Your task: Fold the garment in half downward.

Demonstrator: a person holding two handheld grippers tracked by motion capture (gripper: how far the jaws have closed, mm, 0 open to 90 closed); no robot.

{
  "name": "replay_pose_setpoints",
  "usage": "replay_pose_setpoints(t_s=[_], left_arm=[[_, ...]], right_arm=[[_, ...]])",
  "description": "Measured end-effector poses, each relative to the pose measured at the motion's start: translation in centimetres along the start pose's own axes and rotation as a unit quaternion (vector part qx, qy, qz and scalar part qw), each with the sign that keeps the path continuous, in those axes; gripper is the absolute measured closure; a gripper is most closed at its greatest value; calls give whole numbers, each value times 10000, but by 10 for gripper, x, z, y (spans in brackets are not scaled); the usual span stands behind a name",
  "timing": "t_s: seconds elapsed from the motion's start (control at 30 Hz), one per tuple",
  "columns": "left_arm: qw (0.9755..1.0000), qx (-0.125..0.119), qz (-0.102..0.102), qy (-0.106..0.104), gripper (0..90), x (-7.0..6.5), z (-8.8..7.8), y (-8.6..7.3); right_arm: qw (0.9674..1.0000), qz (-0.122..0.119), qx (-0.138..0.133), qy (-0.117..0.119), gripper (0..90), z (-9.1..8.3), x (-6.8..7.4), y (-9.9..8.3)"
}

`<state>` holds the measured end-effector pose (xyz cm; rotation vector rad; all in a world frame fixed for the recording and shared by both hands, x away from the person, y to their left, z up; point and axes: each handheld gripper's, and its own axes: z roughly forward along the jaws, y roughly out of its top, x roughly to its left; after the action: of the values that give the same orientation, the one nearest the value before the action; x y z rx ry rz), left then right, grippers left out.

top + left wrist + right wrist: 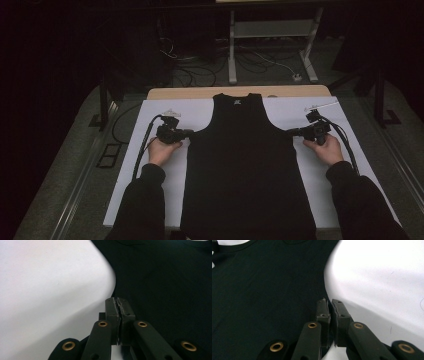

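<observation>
left gripper (pixel 119 305): lower centre of its own view, jaws closed, pinching the tank top's armhole edge
right gripper (pixel 330 305): lower centre of its own view, jaws clamped on the opposite armhole edge – thin bite
tank top (pixel 246 165): black, flat, centre of the high view, neck toward the top
white sheet (pixel 165 112): under the garment, on the table (pixel 200 93)
risk: hem may slip out on a lift – only the edge is caught; uneven pull would skew the cloth
far: cables on floor, top of frame

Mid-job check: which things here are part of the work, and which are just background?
In the job:
black tank top
left gripper, shut on its edge
right gripper, likewise
white sheet beneath

Lying about:
cables on the floor
white frame legs
</observation>
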<state>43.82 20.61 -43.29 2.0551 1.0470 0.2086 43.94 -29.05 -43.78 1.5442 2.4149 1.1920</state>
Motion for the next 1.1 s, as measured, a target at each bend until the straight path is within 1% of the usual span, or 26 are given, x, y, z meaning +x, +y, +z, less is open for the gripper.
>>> replay_pose_setpoints(t_s=[0.1,0.13,0.17,0.3,0.37,0.4,0.47,0.5,0.57,0.67,0.73,0.77,0.83,0.87,0.93,1.1], left_arm=[[9998,-137,-136,-26,869,1,-3,-1],[9998,-148,-141,-39,869,2,-4,0],[9996,-189,-191,-56,869,2,-5,0],[9995,-236,-204,-106,868,1,-10,0],[9991,-331,-237,-118,868,2,-13,0],[9987,-380,-296,-153,868,3,-15,-1],[9980,-390,-432,-230,868,5,-16,-2],[9978,-373,-499,-220,868,5,-16,-3],[9980,-344,-487,-194,869,5,-16,-5],[9974,-437,-526,-239,868,3,-19,-4],[9974,-456,-508,-227,868,1,-21,-4],[9973,-469,-521,-236,868,1,-22,-4],[9967,-512,-568,-261,868,0,-23,-5],[9968,-487,-571,-262,868,1,-24,-6],[9966,-500,-588,-285,868,0,-25,-6],[9963,-535,-590,-323,868,-3,-29,-8]], right_arm=[[10000,55,-27,33,836,-2,0,-2],[9999,76,-39,55,836,-3,-1,-2],[9999,92,-50,68,836,-4,-1,-3],[9999,68,-98,81,836,-9,2,-5],[9998,54,-143,94,836,-11,4,-5],[9998,81,-156,97,836,-13,5,-5],[9997,99,-179,101,836,-13,5,-6],[9997,150,-177,89,836,-13,5,-7],[9997,189,-165,66,836,-12,5,-9],[9996,193,-192,92,836,-14,8,-10],[9996,161,-212,96,836,-14,10,-11],[9996,189,-208,102,836,-15,11,-12],[9996,169,-216,116,836,-16,11,-14],[9995,187,-216,107,836,-16,12,-15],[9995,210,-213,126,836,-18,12,-16],[9992,182,-289,191,836,-26,15,-18]])
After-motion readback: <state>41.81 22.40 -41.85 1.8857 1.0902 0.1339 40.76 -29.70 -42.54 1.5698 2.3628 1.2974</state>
